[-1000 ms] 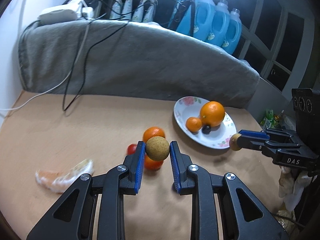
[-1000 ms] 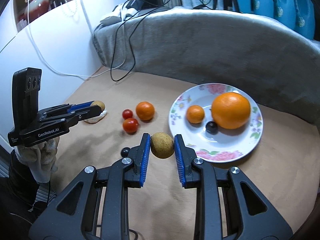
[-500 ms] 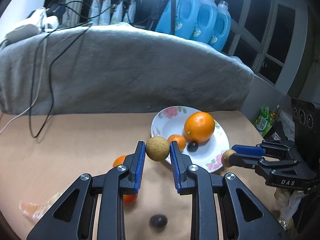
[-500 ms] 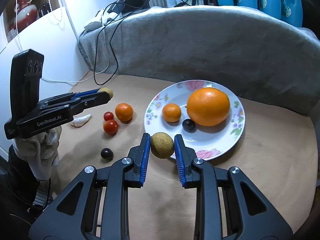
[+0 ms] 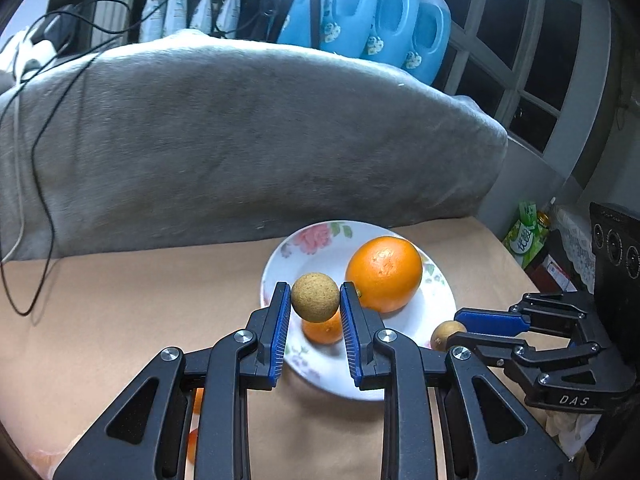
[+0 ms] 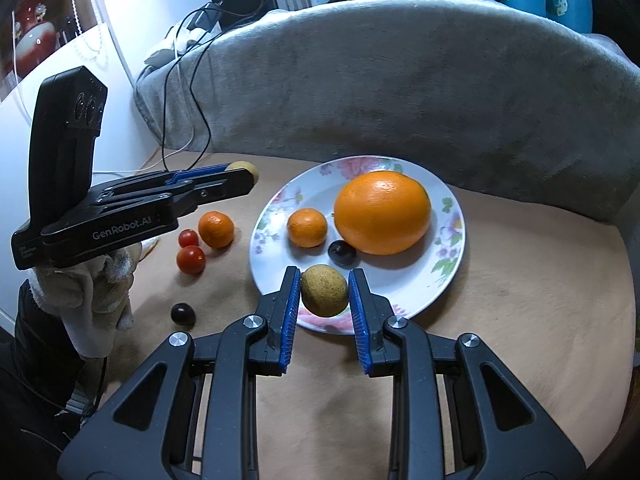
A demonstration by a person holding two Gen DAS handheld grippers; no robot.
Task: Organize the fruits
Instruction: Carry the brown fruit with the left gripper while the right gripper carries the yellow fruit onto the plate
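Tomatoes (image 6: 191, 259) beside plate (image 6: 454, 240), visible from right wrist only.

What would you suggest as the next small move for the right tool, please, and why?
Probably lower the right tool slightly and open it: its brown fruit already hangs above the bare near part of the plate, in front of the dark grape.

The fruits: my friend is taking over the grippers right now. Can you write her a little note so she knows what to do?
Left gripper: shut on a brown longan, over the flowered plate.
Right gripper: shut on another longan, above the plate's near rim.
Done: big orange, small mandarin and a dark grape are on the plate.
Left: drop both longans on it, then fetch the other mandarin, two cherry tomatoes and the loose grape.
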